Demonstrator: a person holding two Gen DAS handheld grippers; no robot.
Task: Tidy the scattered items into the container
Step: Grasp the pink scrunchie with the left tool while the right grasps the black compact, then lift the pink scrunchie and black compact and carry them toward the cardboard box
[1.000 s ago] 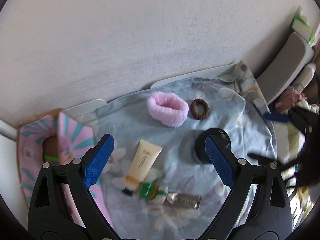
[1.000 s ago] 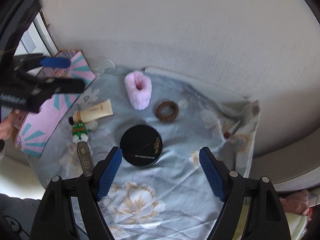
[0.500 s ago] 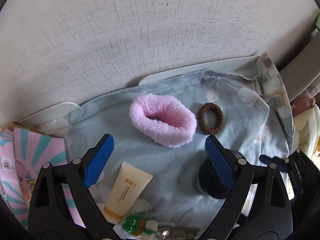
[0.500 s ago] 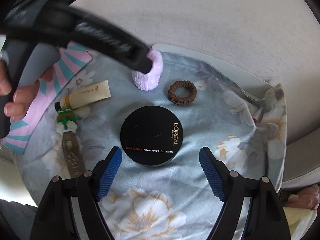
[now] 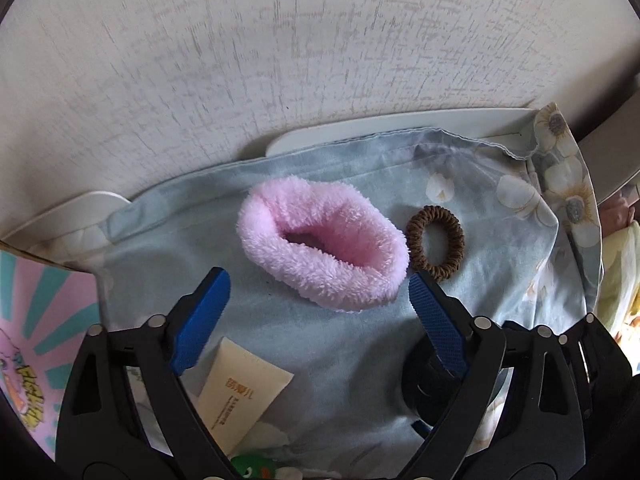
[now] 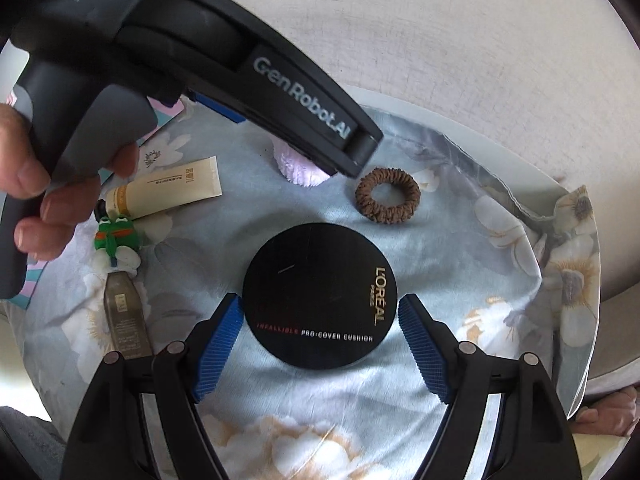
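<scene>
A: State the support surface and surroundings.

B: A pale blue floral cloth (image 6: 472, 264) covers a white tabletop (image 5: 392, 130), whose bare far edge shows beyond the cloth. A textured off-white wall (image 5: 304, 60) rises directly behind that edge. At the cloth's left edge lies a pink and teal striped box (image 5: 36, 332).

A: List the items from left to right.

B: In the right wrist view, a brown sachet (image 6: 124, 316) lies near the left edge of the cloth. A green frog figure (image 6: 116, 234) sits just beyond it. A cream tube (image 6: 168, 192) with an orange end lies beside the frog. A pink fluffy band (image 5: 320, 240) lies toward the far edge, open side up. A brown hair tie (image 5: 436, 242) lies just to its right. A black round compact (image 6: 320, 296) sits near the cloth's centre.

A: Report legible markings.

B: The compact reads "L'ORÉAL PARIS" and "INFALLIBLE PRO-COVER CUSHION". The left tool's housing reads "GenRobot.AI" and "Data Acquisition System". The tube's print is too small to read.

A: Report jaw states.

B: The left gripper (image 5: 318, 308) has its jaws spread wide, and the near rim of the pink band lies between the tips. The right gripper (image 6: 320, 332) also has its jaws spread, with one blue pad on each side of the compact. Contact cannot be confirmed.

A: Report the open space.

B: Bare cloth lies along the right and near edges. The left tool's body, held in a hand (image 6: 48, 184), overhangs the left half of the cloth.
</scene>
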